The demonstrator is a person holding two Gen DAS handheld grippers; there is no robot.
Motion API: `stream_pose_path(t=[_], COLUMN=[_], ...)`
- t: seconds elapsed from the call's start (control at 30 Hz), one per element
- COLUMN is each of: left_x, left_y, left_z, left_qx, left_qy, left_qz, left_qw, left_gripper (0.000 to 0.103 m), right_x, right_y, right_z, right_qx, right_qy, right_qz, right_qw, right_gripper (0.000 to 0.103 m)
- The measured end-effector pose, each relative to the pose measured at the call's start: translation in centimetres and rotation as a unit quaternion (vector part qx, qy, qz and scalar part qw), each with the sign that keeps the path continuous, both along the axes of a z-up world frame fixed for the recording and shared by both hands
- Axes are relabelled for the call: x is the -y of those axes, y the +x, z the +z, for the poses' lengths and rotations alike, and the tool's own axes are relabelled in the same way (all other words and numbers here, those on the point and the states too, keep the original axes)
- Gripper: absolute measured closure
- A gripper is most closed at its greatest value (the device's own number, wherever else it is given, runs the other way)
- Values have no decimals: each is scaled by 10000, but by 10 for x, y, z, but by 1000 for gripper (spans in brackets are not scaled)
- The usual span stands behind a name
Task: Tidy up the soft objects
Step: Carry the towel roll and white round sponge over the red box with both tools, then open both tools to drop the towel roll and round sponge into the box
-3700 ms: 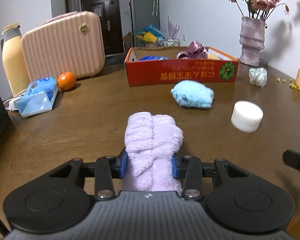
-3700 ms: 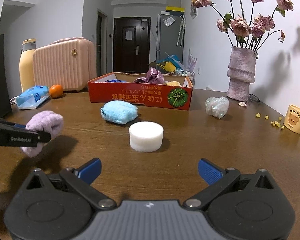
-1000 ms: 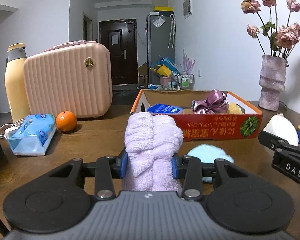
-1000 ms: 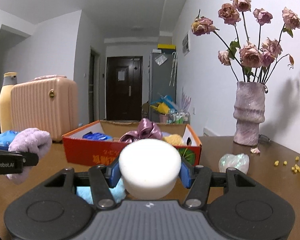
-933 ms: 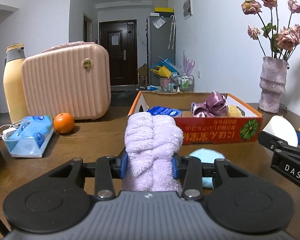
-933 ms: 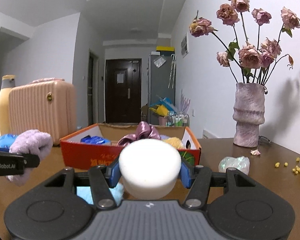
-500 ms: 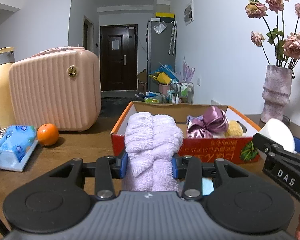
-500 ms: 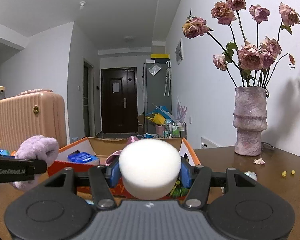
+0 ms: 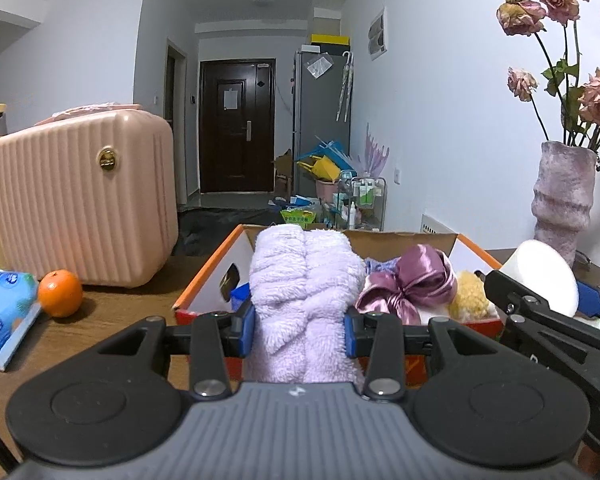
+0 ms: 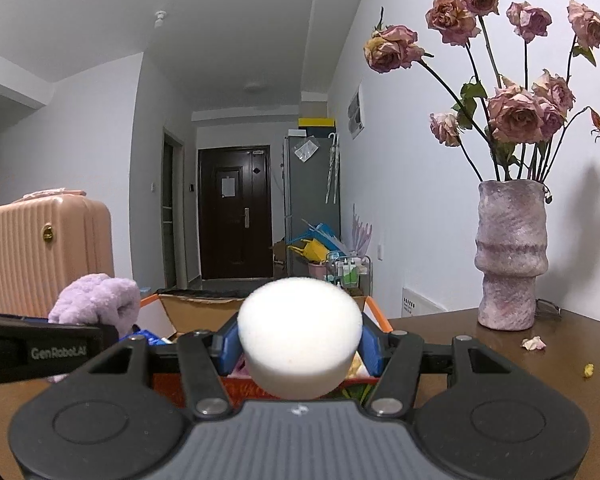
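Grip status: your left gripper is clamped on the lilac towel roll, blue pads pressed into both sides; your right gripper is closed around the white sponge puck. Both loads are off the table and sit just short of the red cardboard box, near its front wall.

Box contents seen from the left wrist: purple satin bow, yellow puff, something blue at the left end, partly hidden.

Step in hand, as judged: carry both items over the front wall and release inside.

Notes for doing it well:
- Lift each load clear of the front rim before going forward; the towel hangs below the pads and could catch on the cardboard edge.
- Aim the towel at the left half, where free floor seems likeliest; the bow fills the middle.
- Your right gripper shows at the right edge of the left view, close by. Keep the two apart, release one at a time.
- Open slowly; the sponge may spring and roll.
- Pink suitcase and orange sit well left of the path.
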State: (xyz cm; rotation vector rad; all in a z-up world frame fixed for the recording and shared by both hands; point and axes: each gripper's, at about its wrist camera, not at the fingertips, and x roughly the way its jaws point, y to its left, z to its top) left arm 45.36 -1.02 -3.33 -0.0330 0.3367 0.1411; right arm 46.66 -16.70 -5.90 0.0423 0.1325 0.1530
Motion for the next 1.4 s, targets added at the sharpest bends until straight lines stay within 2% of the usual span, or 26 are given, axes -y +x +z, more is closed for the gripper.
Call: stream_pose_path(t=[0.63,0.87,1.27,1.37,1.4], left_x=[-3,-5,-5,-6,-6], left_y=[79,103,125,123,123], left_z=[1,0,-3,-4,-4], left_qx=[51,52,60,25,18], left_qy=[-132,-144,37,-31,-49], left_qz=[173,265,334,333,351], left_qw=[9998,9995,9994,9994,9994], left_gripper=[62,62,62,58,51], right_x=[2,-5,-8,-8,-8], right_y=[79,98,119,120,119], right_z=[-1,-1,-4,-4,-5], right_qx=[126,300,199,160,161], right_qy=[1,-202,-218,-219,-227], right_qz=[-153,-175,-77,-71,-100], right_qw=[9998,9992,9995,9996,9996], right_gripper=[46,46,46,45,44])
